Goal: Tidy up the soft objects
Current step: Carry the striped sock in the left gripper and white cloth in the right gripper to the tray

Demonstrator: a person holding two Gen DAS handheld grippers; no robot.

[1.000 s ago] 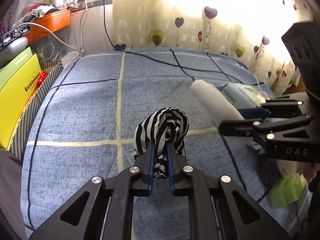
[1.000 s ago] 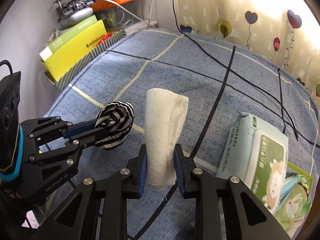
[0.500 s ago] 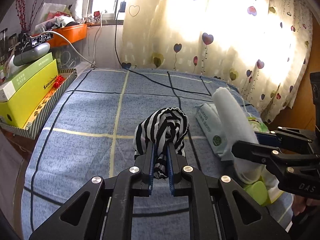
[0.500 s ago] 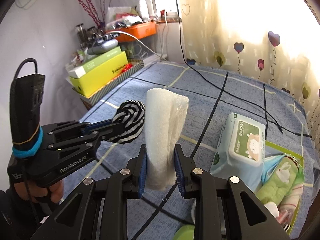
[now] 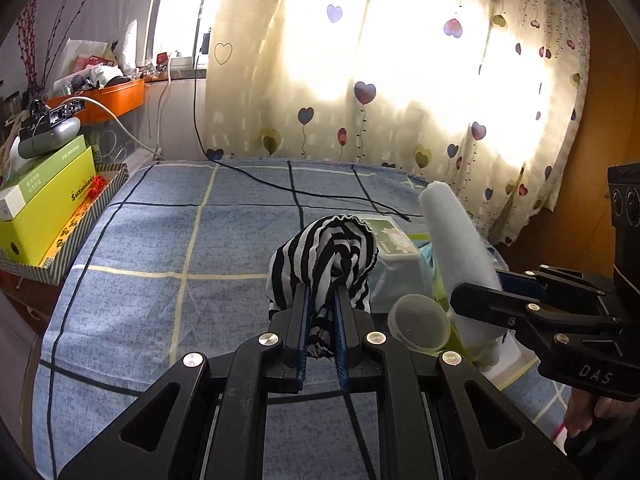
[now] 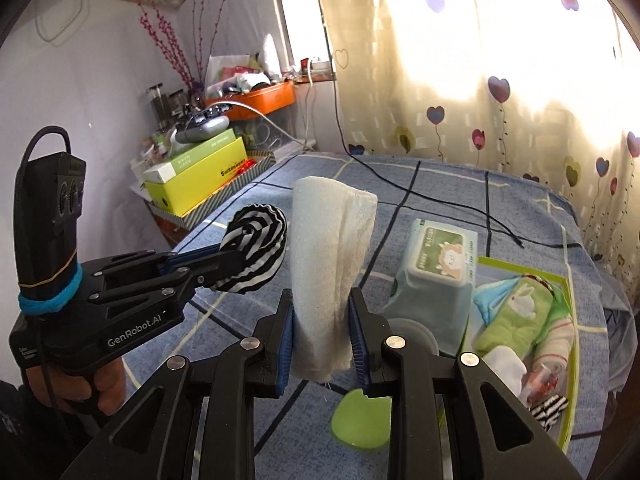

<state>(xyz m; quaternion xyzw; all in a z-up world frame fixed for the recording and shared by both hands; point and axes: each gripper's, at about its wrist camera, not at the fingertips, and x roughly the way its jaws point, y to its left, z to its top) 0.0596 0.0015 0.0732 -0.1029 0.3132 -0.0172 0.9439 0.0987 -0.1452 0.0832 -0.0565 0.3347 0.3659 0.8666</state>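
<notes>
Left fingers [image 5: 322, 308] clamped on bunched black-and-white striped cloth [image 5: 326, 254], right fingers [image 6: 322, 320] on upright white roll [image 6: 332, 264].

The wipes pack [image 5: 394, 240] sits half hidden behind the striped cloth [image 5: 326, 256] in the left view — its label too small to read. At lower right of the right view, the green tray [image 6: 570, 364] runs behind a gripper arm, and a striped scrap [image 6: 552, 406] there is perhaps a sock.

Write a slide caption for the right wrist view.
Right gripper clamps a rolled white towel upright; left gripper holds a striped sock ball beside it.
</notes>
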